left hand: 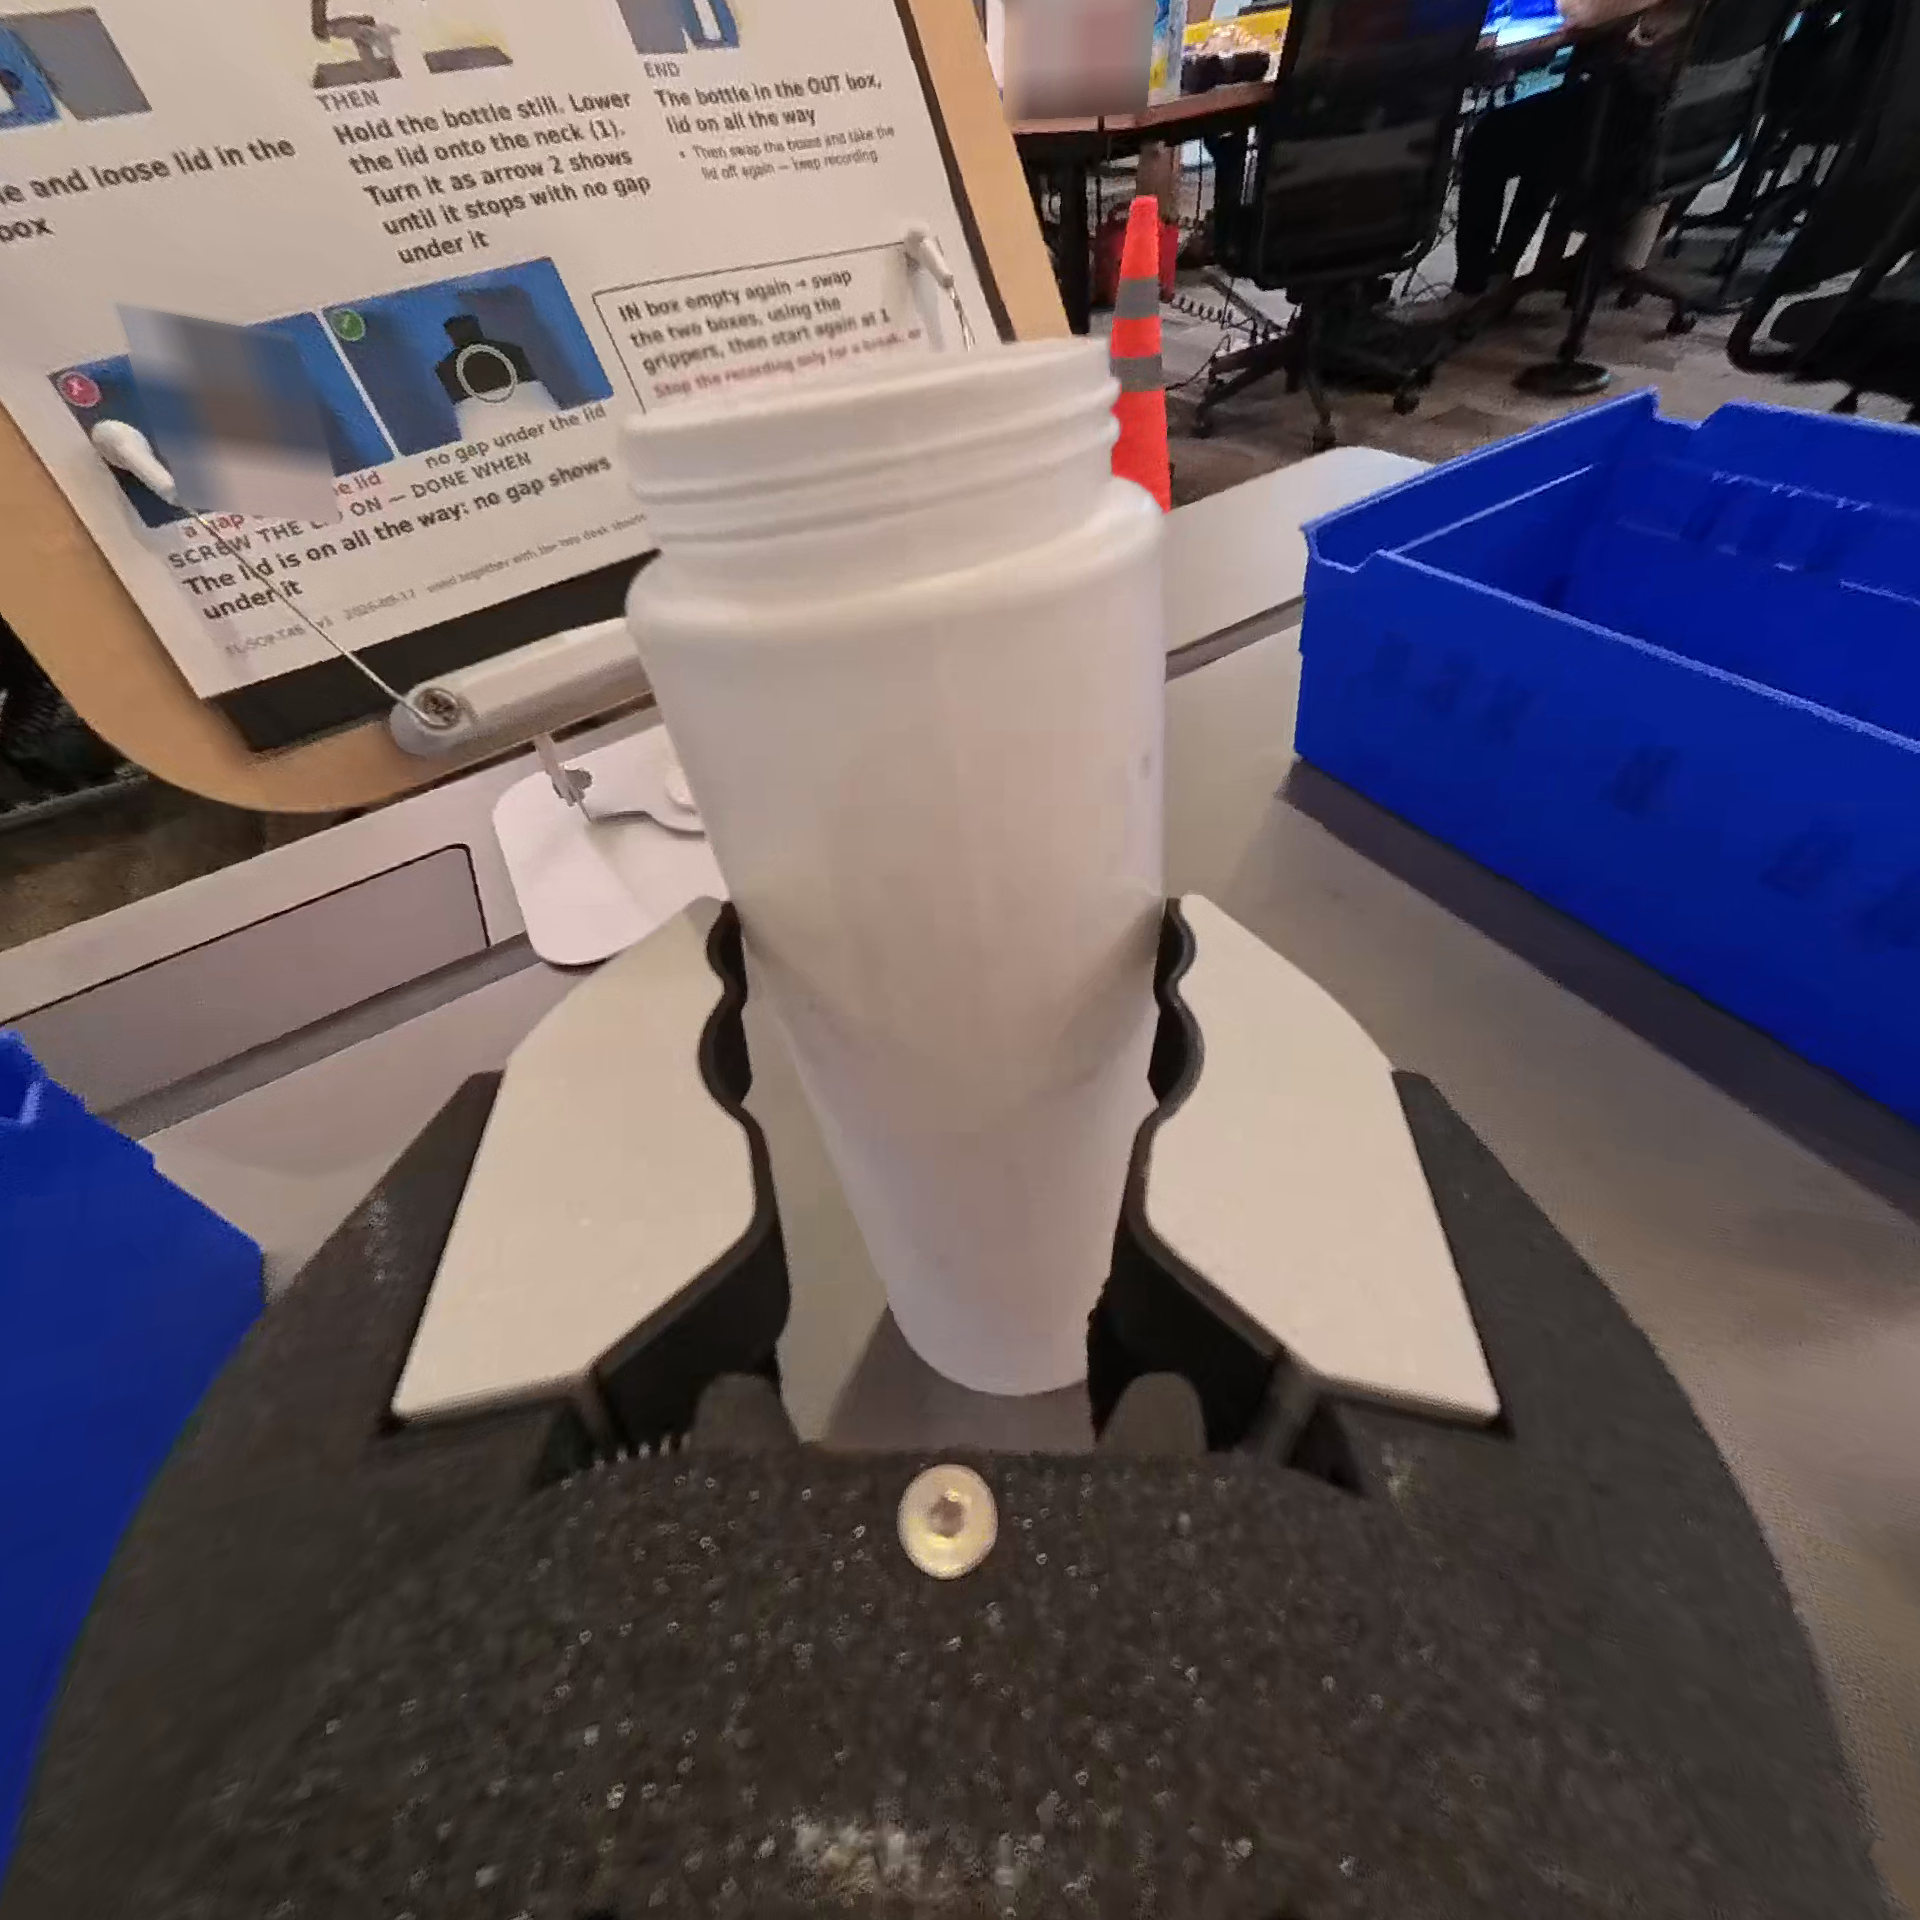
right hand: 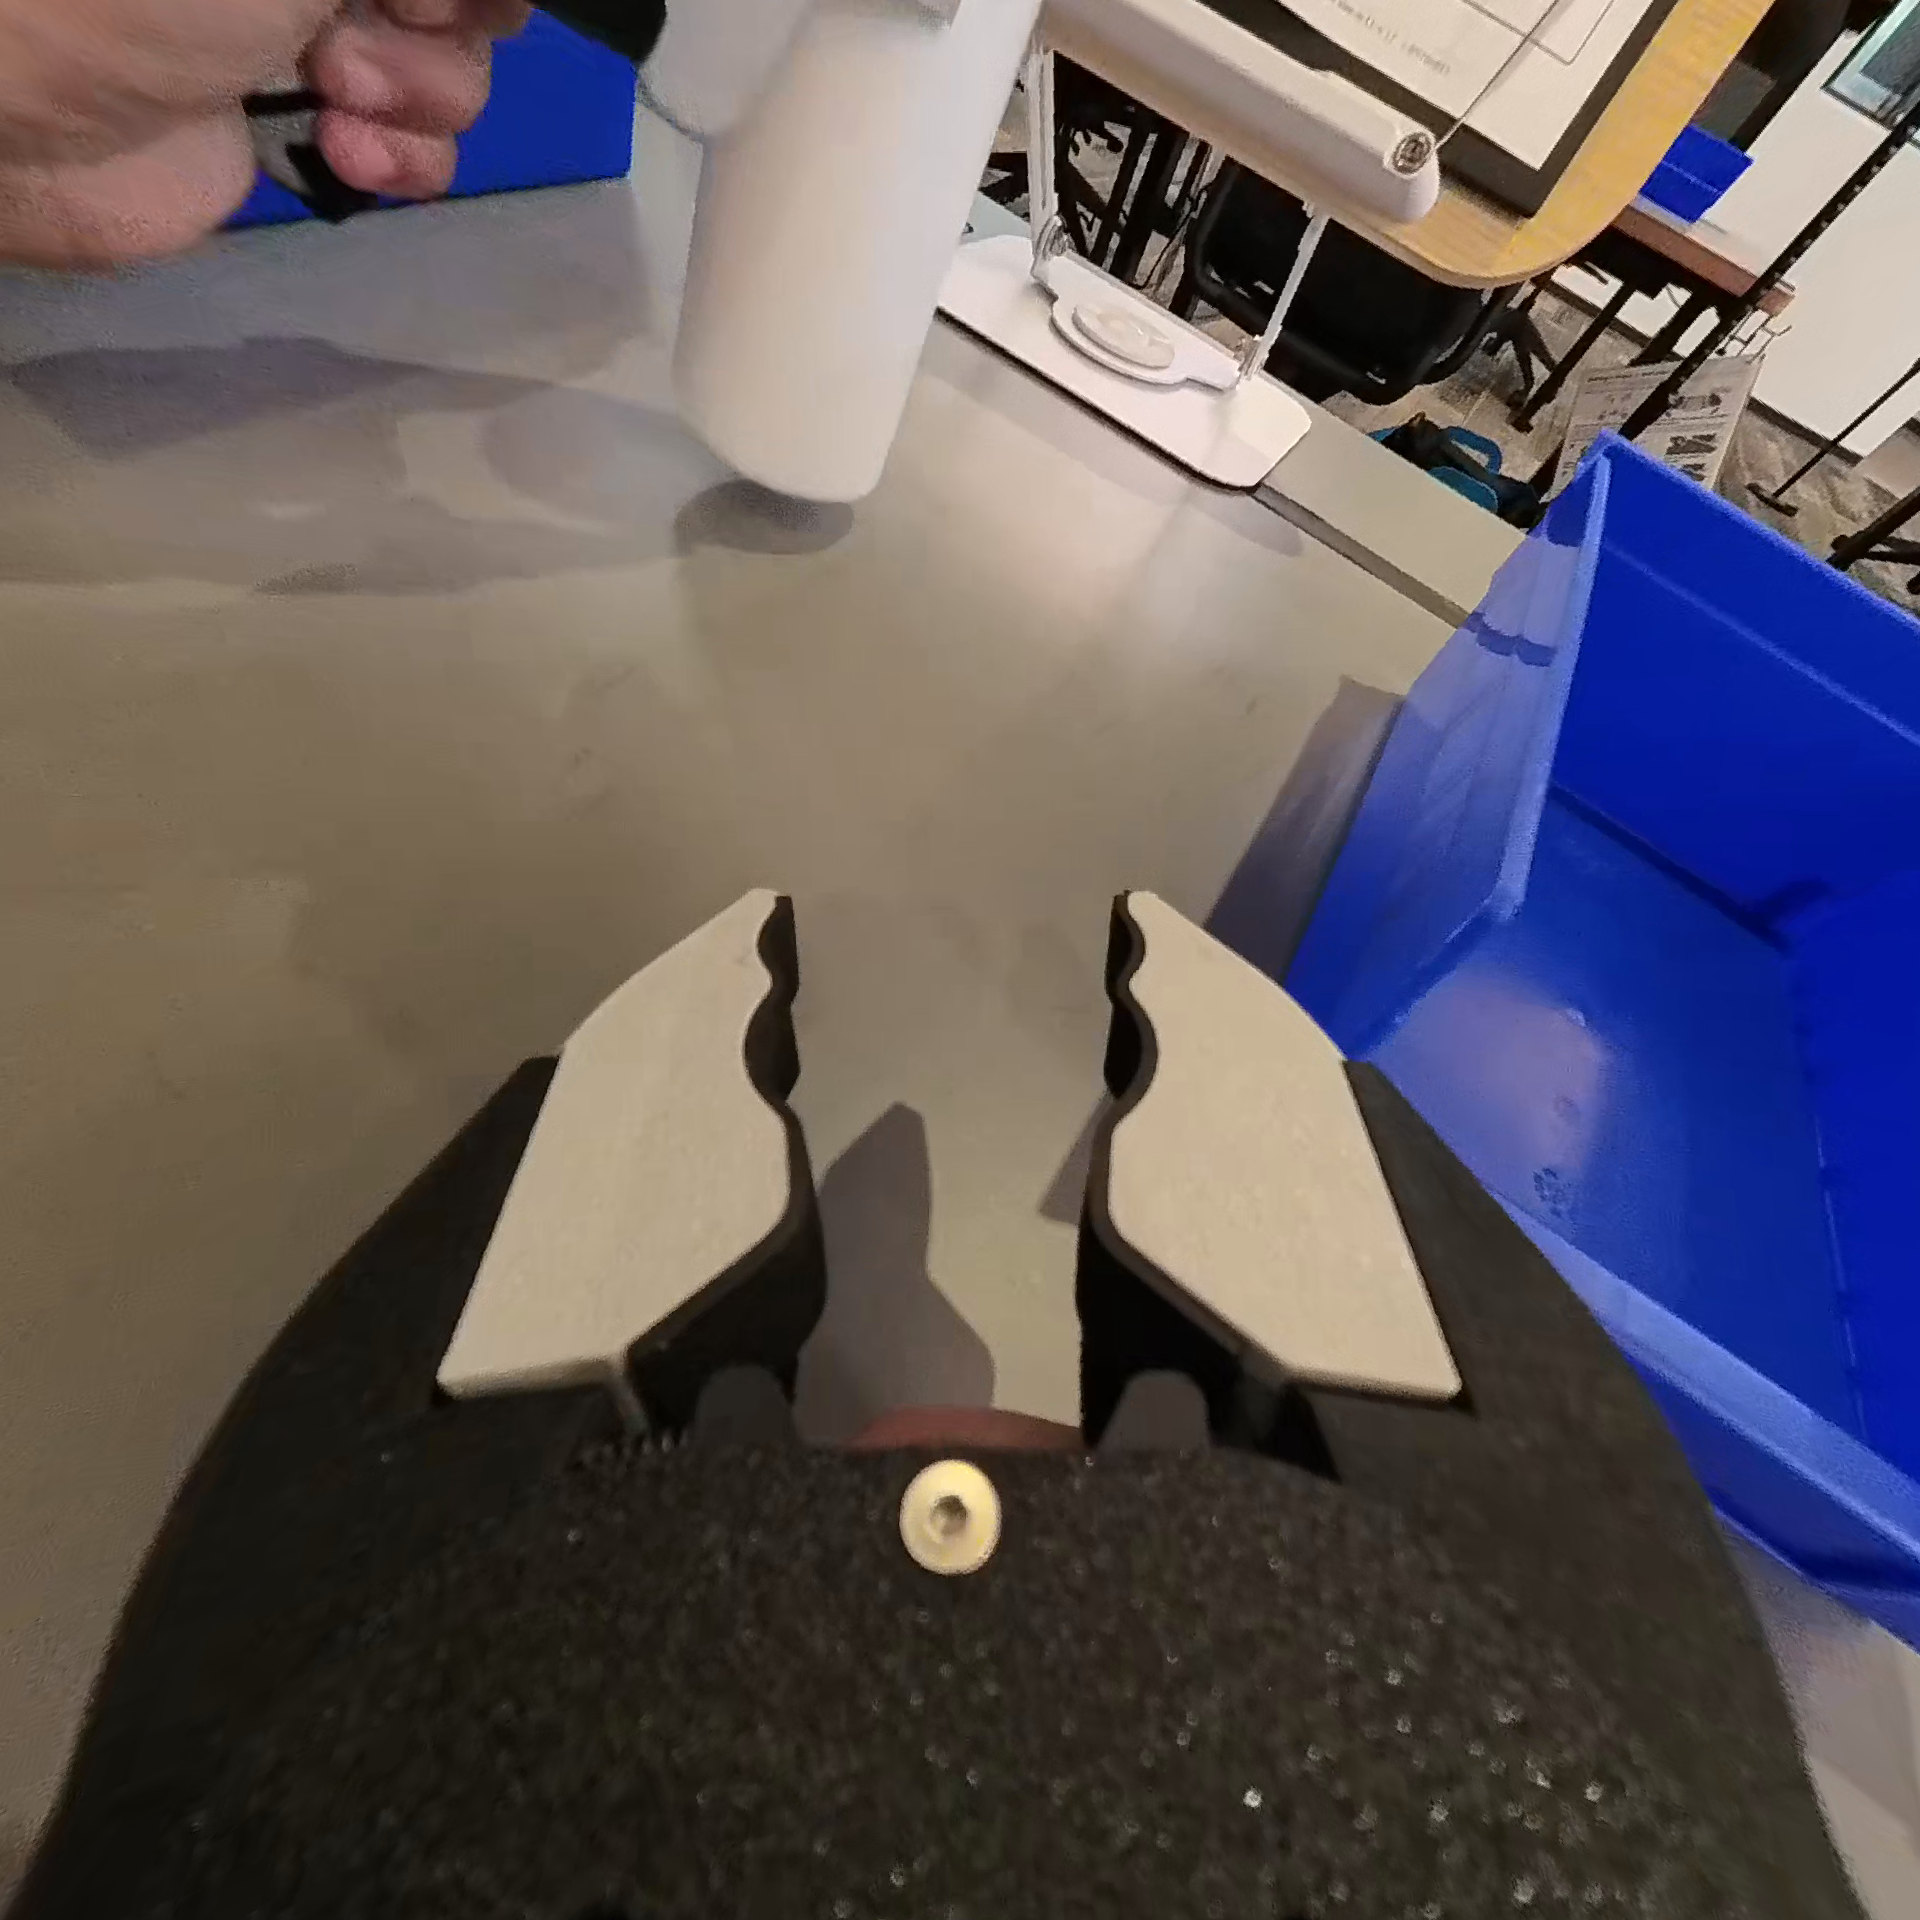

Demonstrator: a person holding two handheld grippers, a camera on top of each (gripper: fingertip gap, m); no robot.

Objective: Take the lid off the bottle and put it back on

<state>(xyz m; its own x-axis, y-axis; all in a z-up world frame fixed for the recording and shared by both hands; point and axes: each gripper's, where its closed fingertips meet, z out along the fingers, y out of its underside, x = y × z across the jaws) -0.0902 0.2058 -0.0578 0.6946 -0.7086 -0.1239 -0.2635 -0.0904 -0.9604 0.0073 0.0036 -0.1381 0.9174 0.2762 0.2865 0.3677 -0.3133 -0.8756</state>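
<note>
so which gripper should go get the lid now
Right, probably. The right gripper is open with nothing between its fingers, above the table. The left gripper is clamped on the white bottle, whose threaded neck is bare. No lid shows in either view.

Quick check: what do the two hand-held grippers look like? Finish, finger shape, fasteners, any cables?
Both match. The left hand-held gripper and the right hand-held gripper each have a black, speckled, rough-textured body with one silvery screw in the middle. The fingers are flat light-grey plates that taper forward, with wavy black pads on the inner edges. No cables show.
</note>
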